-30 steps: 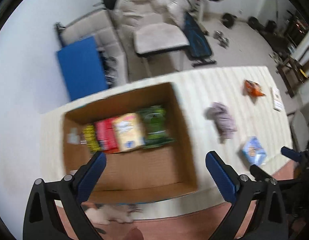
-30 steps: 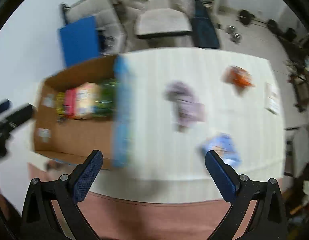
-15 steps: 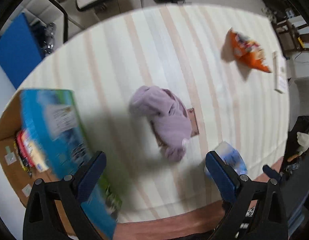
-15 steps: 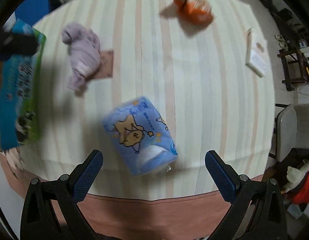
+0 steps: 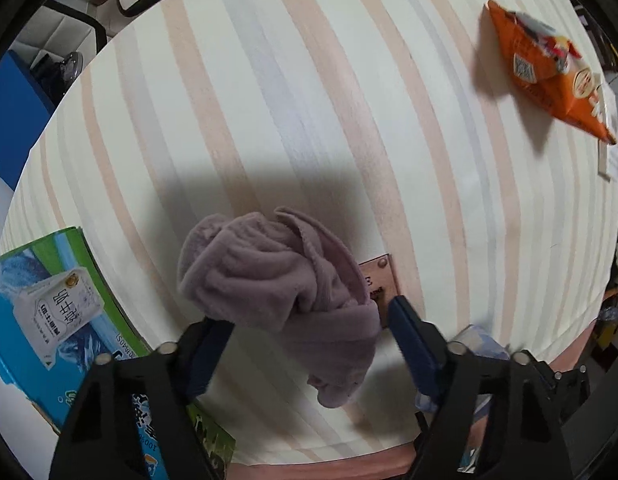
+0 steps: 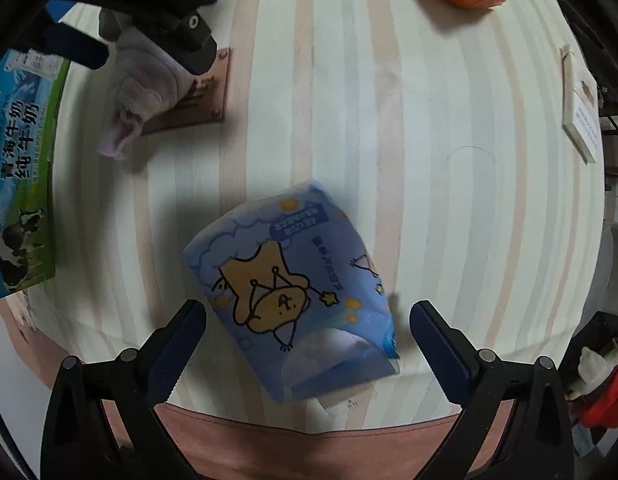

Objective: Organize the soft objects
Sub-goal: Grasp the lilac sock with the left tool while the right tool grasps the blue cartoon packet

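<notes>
Now my left gripper (image 5: 309,330) has just been closing around the crumpled mauve fleece cloth (image 5: 277,292), pads not visibly pinching yet, while my right gripper (image 6: 307,328) stands spread over the blue cartoon-printed soft pack (image 6: 297,292).

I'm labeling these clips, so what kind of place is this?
Probably a home, at a table with a striped tablecloth. On it lie a crumpled purple cloth, an orange snack bag and a blue tissue pack.

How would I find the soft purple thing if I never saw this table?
Start at the striped tablecloth and go toward its near edge, beside the blue and green milk carton box. The crumpled lilac fleece cloth partly covers a small copper plaque. It is the only fuzzy fabric; the others are shiny packets.
</notes>
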{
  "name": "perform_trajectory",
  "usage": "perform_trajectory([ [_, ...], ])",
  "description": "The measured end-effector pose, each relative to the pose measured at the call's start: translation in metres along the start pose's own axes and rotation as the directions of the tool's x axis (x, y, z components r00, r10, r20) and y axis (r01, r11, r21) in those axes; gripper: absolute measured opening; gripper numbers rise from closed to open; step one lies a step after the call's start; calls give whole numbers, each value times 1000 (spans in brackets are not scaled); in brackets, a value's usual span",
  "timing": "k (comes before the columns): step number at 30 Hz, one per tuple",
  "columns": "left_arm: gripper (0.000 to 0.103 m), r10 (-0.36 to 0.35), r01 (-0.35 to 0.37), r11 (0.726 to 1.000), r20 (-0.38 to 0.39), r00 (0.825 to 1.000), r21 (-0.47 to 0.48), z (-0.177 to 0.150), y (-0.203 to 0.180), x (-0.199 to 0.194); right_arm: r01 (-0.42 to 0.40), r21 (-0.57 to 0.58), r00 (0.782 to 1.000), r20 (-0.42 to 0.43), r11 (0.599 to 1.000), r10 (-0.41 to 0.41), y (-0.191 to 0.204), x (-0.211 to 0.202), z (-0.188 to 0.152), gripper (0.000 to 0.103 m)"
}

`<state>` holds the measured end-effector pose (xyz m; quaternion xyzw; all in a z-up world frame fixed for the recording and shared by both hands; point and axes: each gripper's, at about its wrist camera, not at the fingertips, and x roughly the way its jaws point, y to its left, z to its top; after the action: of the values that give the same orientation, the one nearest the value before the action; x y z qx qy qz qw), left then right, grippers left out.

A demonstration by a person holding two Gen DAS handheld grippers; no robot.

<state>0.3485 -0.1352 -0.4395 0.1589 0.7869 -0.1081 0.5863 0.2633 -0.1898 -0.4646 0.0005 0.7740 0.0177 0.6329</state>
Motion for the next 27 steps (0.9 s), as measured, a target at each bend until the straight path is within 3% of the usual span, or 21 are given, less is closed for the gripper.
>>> perform_trajectory([
  [4,64,21,-21,1000,1,1000,19,-1,-6,5,10,-6,1000,-12,1000,-10,1,7,2,99],
  [7,52,36,-36,999,4,999,19,-3,-10,9,13,-7,1000,-22,1000,-13,0,11,4,97],
  [16,47,53,-54,998,37,998,34,-11,-14,14,54,-17,999,-5,998,-54,10,21,4,81],
  [18,46,59,-61,998,47,997,32,-16,-15,14,56,-11,998,13,998,-56,14,17,1,65],
  [21,46,65,-66,997,50,997,36,-25,-12,11,64,3,998,27,998,-64,13,10,-1,55],
  [27,46,73,-76,997,68,995,32,-26,-14,4,70,8,997,28,997,-71,11,5,-3,49],
])
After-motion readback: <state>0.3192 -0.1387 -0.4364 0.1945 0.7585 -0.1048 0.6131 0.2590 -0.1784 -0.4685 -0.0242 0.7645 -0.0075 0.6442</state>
